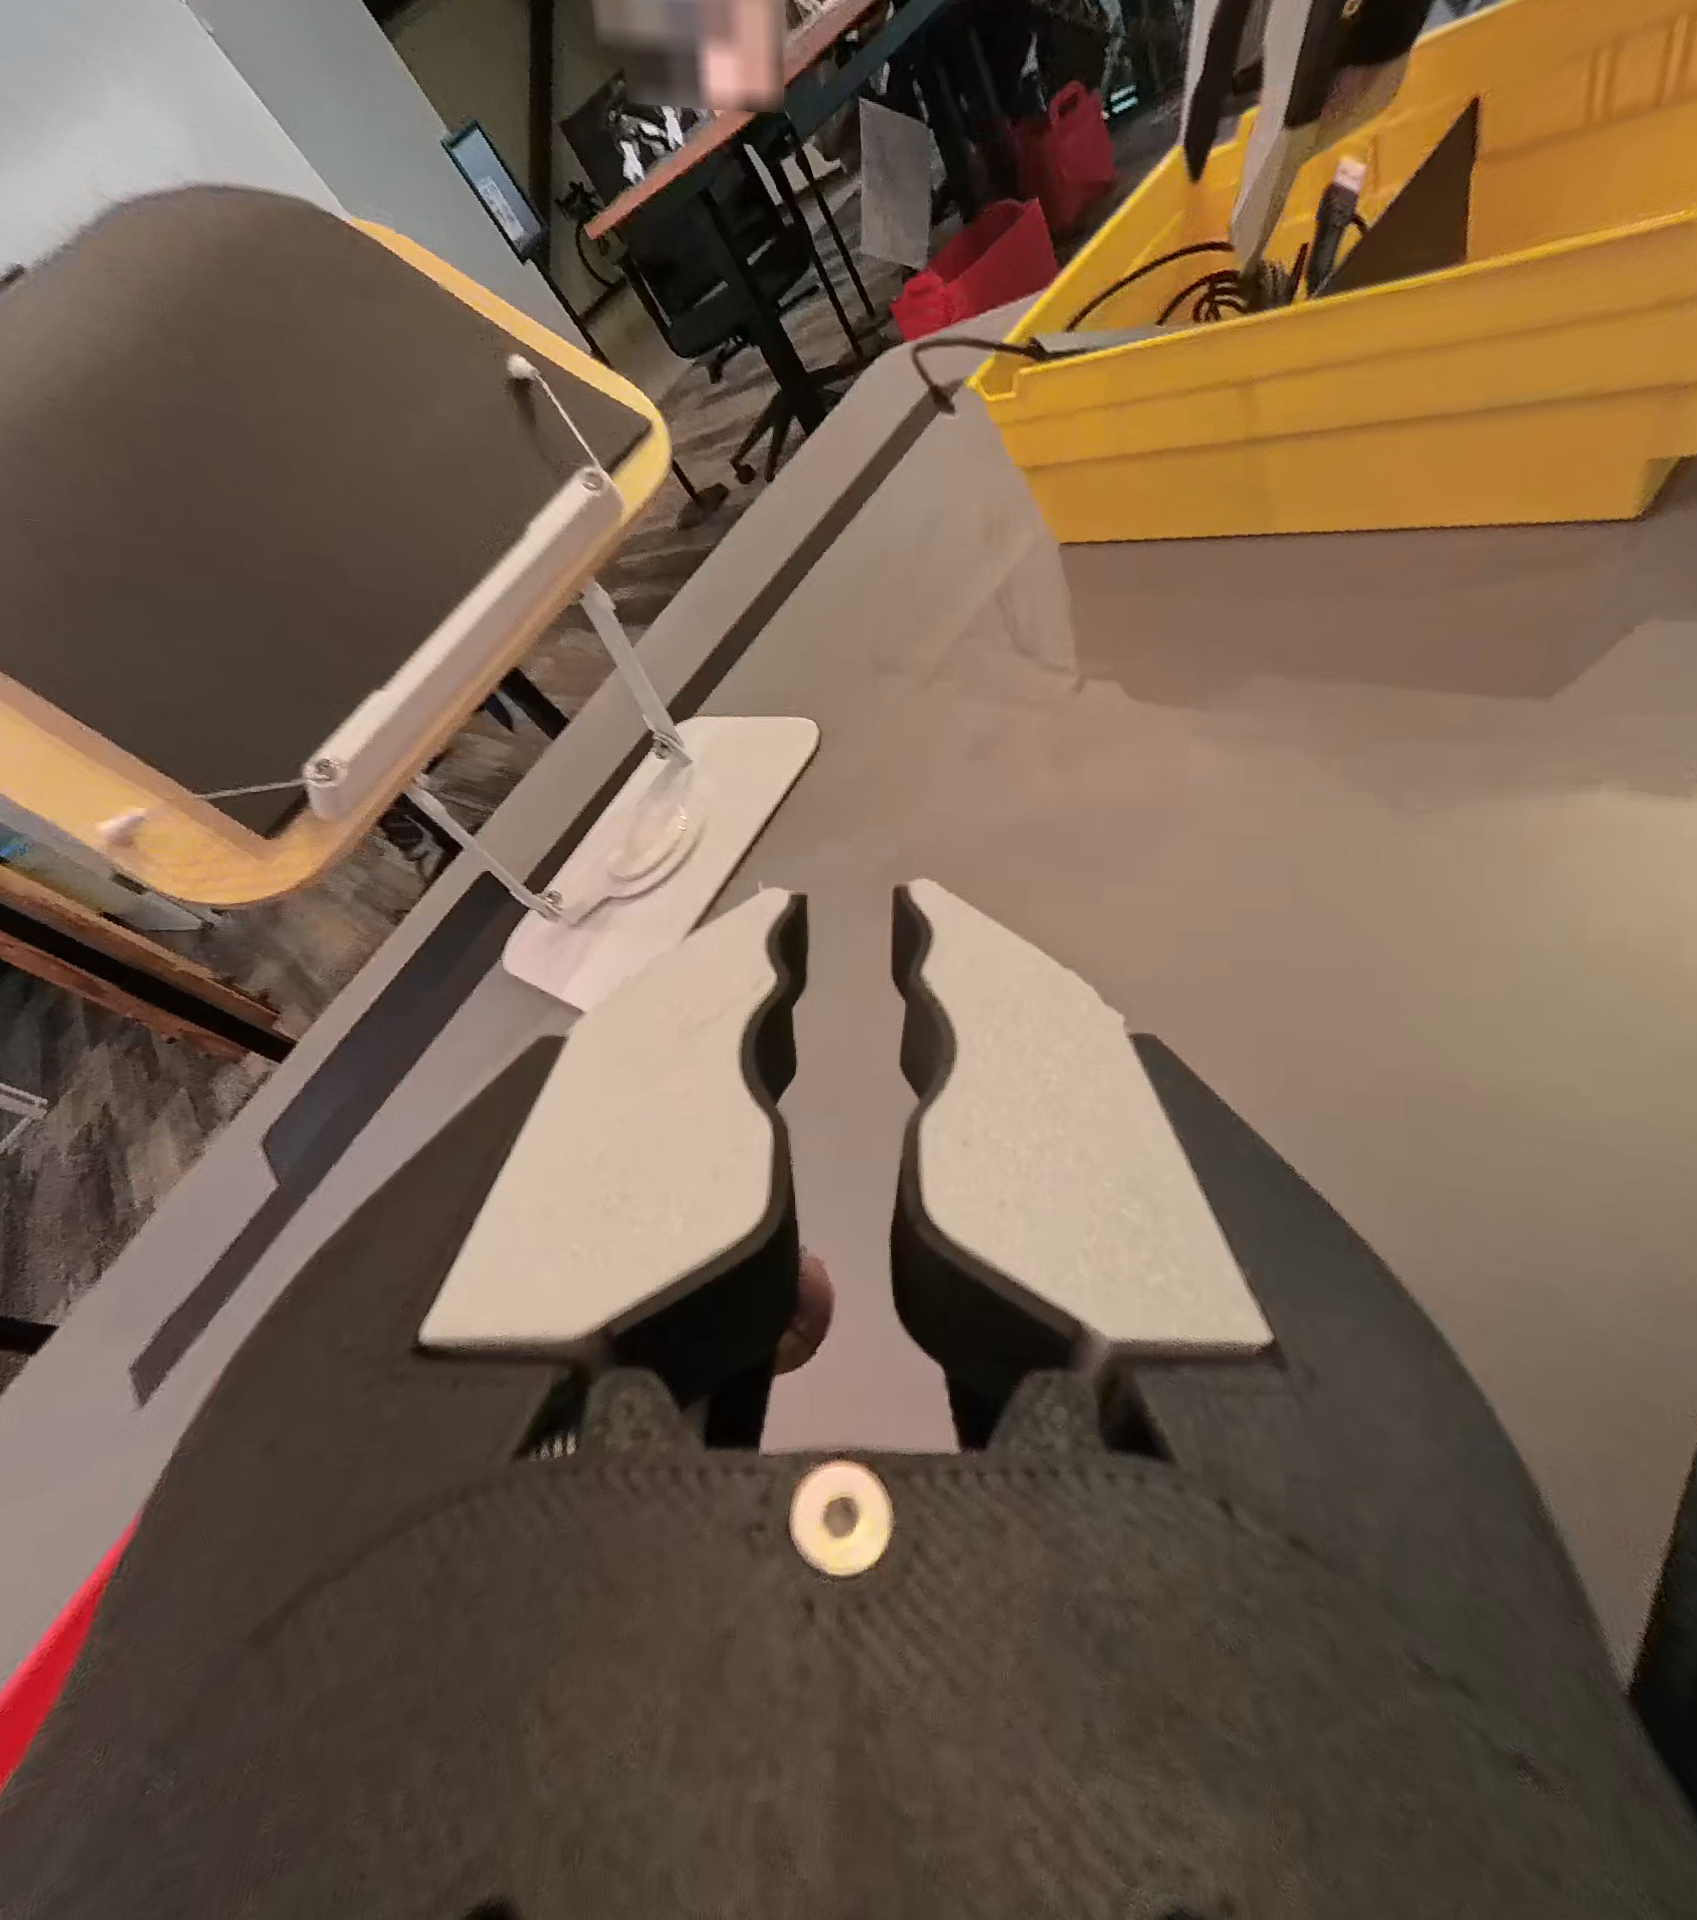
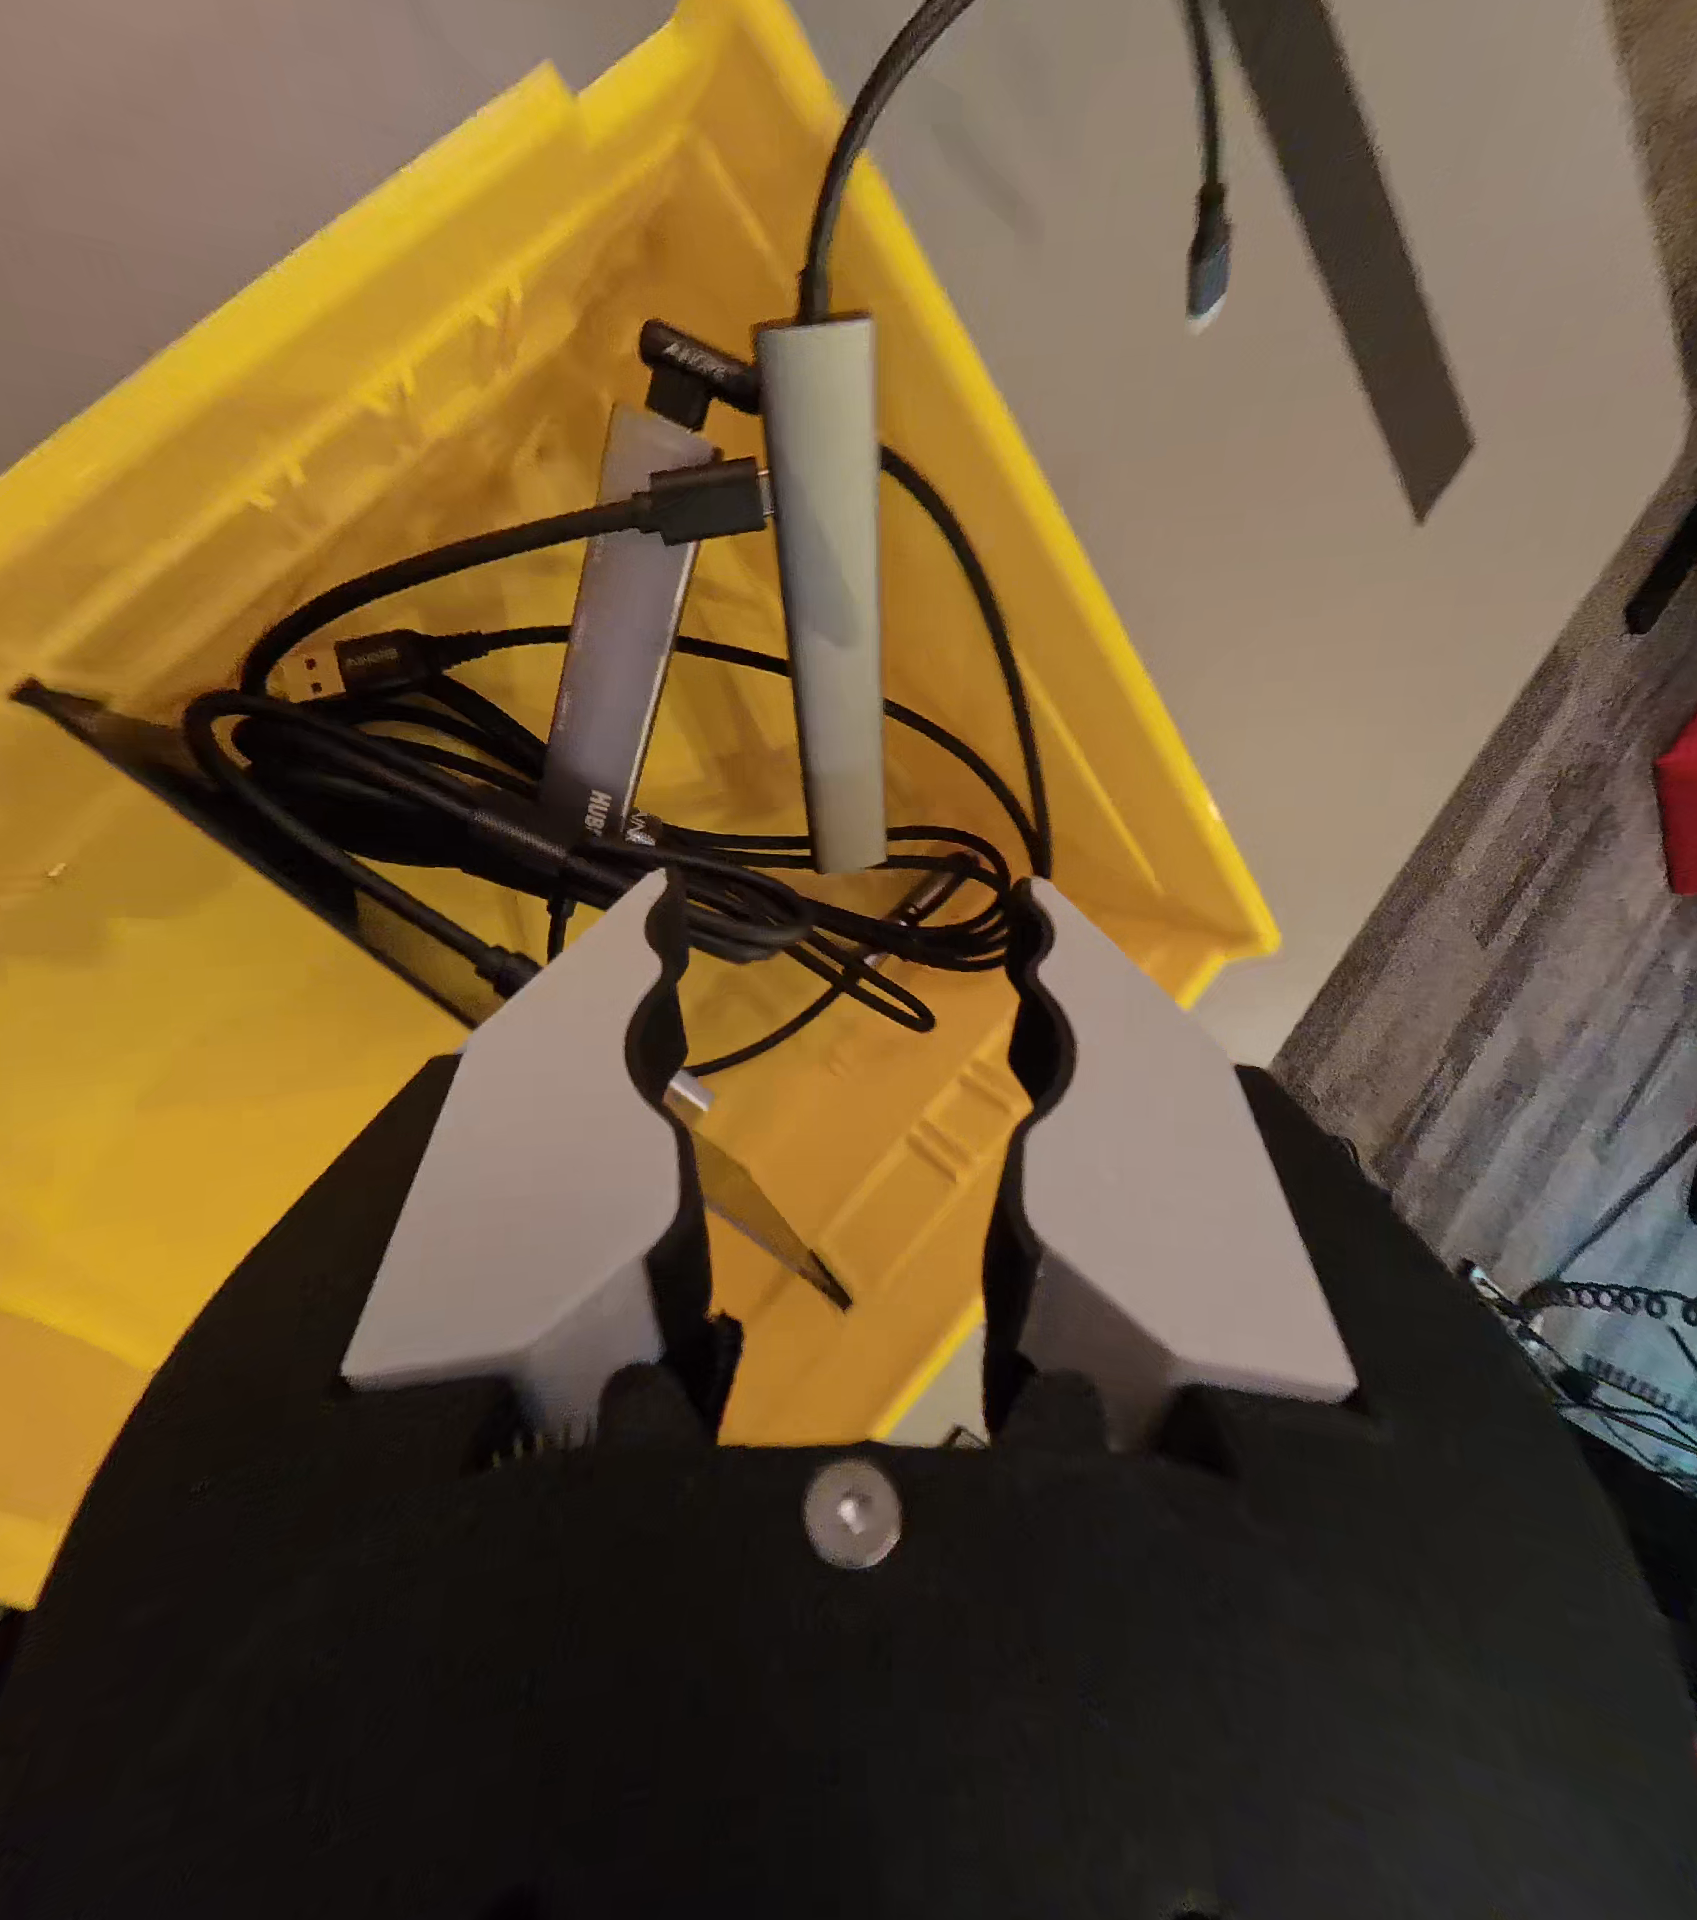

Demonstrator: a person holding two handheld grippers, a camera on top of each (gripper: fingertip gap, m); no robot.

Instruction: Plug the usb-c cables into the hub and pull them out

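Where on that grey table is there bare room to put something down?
The grey table lies bare between the yellow bin and the white stand base. The bin itself is crowded with black cables and grey hubs.

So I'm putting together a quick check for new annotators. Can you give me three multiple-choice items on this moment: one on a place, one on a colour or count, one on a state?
1. Where does the grey hub lie?
A. In the yellow bin
B. On the bare table
C. On the floor

2. How many cable plugs sit in the side of that hub?
A. None
B. Two
C. Five

3. How do the right tongs stand?
A. Shut on a cable
B. Shut on the hub
C. Open, holding nothing

Answers:
1 A: the right wrist view shows the hub over the black cables, inside the bin walls.
2 B: two black plugs enter its left side, near the upper end.
3 C: the fingers stand wide apart with only bin and cables seen between them.
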